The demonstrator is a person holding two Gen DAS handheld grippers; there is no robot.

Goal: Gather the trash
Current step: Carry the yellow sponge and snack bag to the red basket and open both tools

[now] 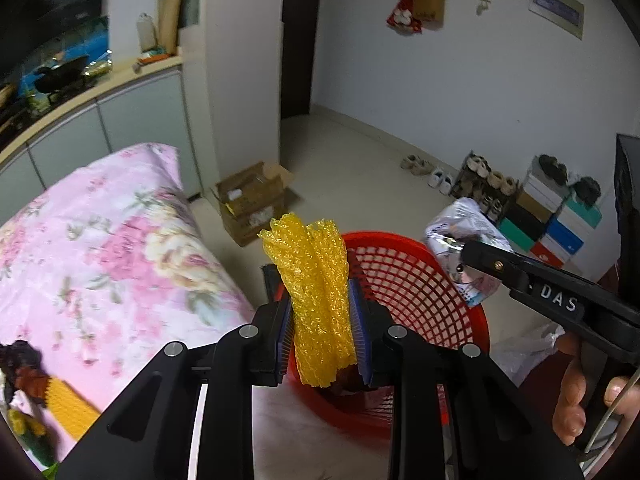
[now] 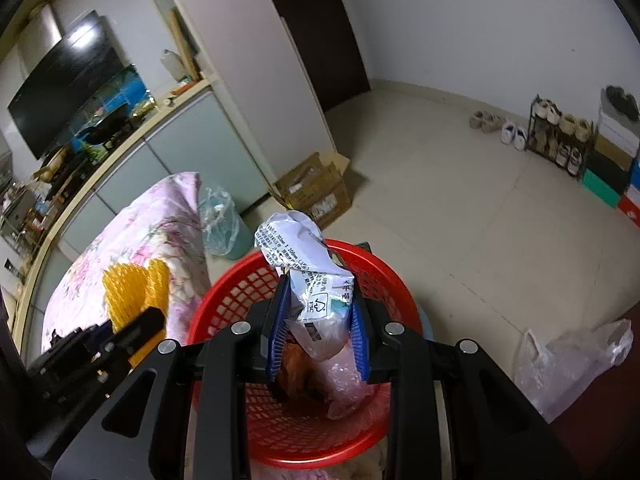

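My left gripper [image 1: 321, 320] is shut on a yellow foam net sleeve [image 1: 316, 292] and holds it upright above the near left rim of a red mesh basket [image 1: 420, 280]. My right gripper [image 2: 320, 320] is shut on a crumpled white printed wrapper [image 2: 304, 264] and holds it over the red mesh basket [image 2: 236, 300]. Pink plastic [image 2: 344, 376] and something brown [image 2: 296, 364] lie inside the basket. The yellow sleeve [image 2: 134, 292] and the left gripper show at the left of the right wrist view. The wrapper [image 1: 460, 236] shows in the left wrist view.
A pink floral quilt [image 1: 100, 240] lies to the left with yellow and dark items [image 1: 36, 384] on it. A cardboard box [image 1: 256, 200] stands on the floor behind. A clear plastic bag [image 2: 568, 364] lies to the right. Shoes and shoe boxes [image 1: 552, 208] line the far wall.
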